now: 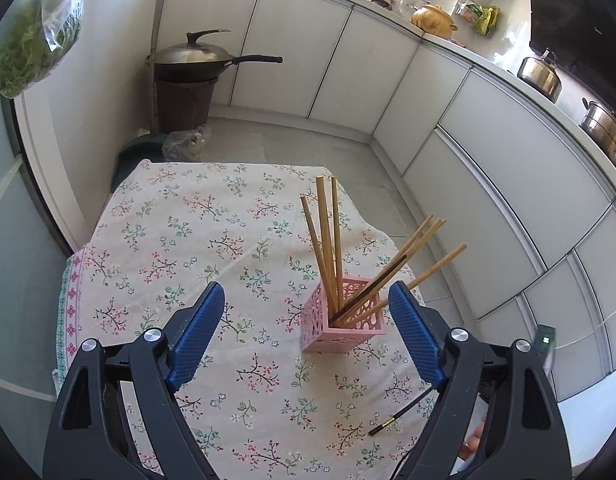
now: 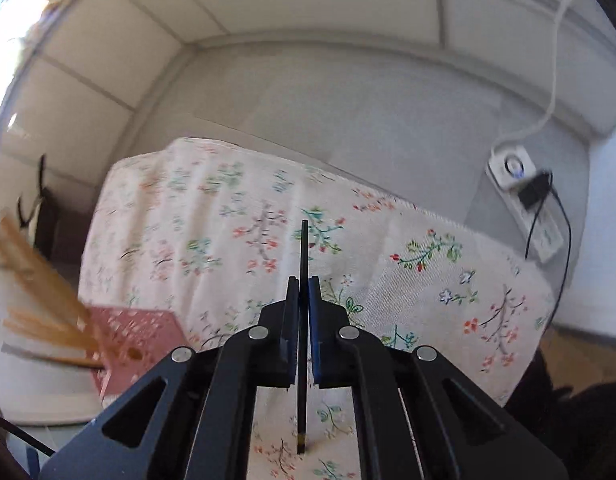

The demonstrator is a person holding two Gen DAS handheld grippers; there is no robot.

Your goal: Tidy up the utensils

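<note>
Black and thin, the chopstick (image 2: 304, 320) you hold sits clenched between the pads of your right gripper (image 2: 303, 280), its long axis running straight along the fingers: one end sticks out ahead of the tips, the gold-banded end trails back beneath the camera. In the left wrist view that same banded end (image 1: 388, 424) shows low over the flowered cloth (image 1: 180, 216), on the right.

Your left gripper (image 1: 304, 300) hangs released, fingers spread wide with nothing between them, facing the pink holder (image 1: 340, 328) just ahead of it. The holder stands on the cloth with several bamboo chopsticks (image 1: 326, 240) and one dark one (image 1: 372, 286) leaning out of it.

From your right gripper, the holder (image 2: 132, 336) lies low and to the left, close by. The coming move likely turns on that: swing the stick left and tip it more upright so one end can drop into the open top among the others.

No brand, label or readable writing shows in either view.
</note>
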